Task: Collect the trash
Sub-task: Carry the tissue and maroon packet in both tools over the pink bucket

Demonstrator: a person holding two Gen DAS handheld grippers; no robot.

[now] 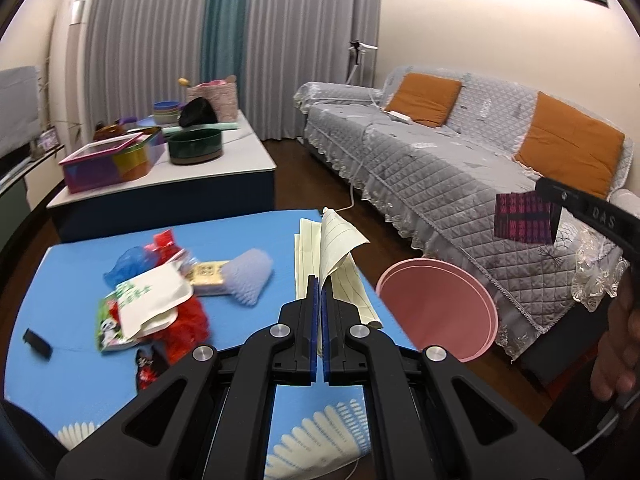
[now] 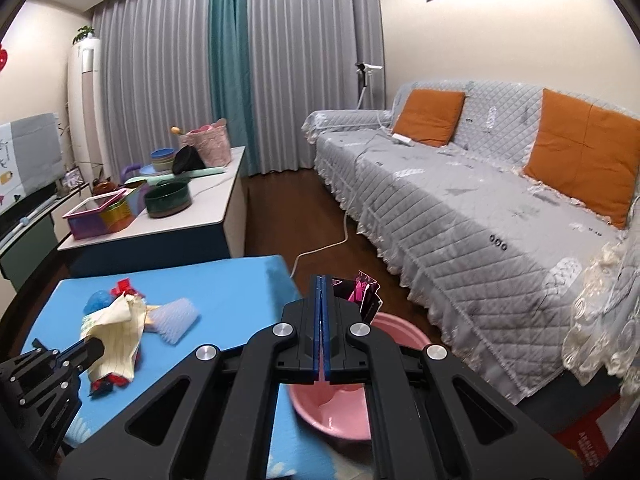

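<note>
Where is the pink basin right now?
The pink basin sits low beside the blue table's right edge, between it and the sofa, under the right gripper.

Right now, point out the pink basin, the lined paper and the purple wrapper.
pink basin (image 2: 332,408): right wrist view, on its inner wall.
lined paper (image 1: 340,240): left wrist view, on the sheet's raised upper part.
purple wrapper (image 1: 522,218): left wrist view, on the middle of its patterned face.
</note>
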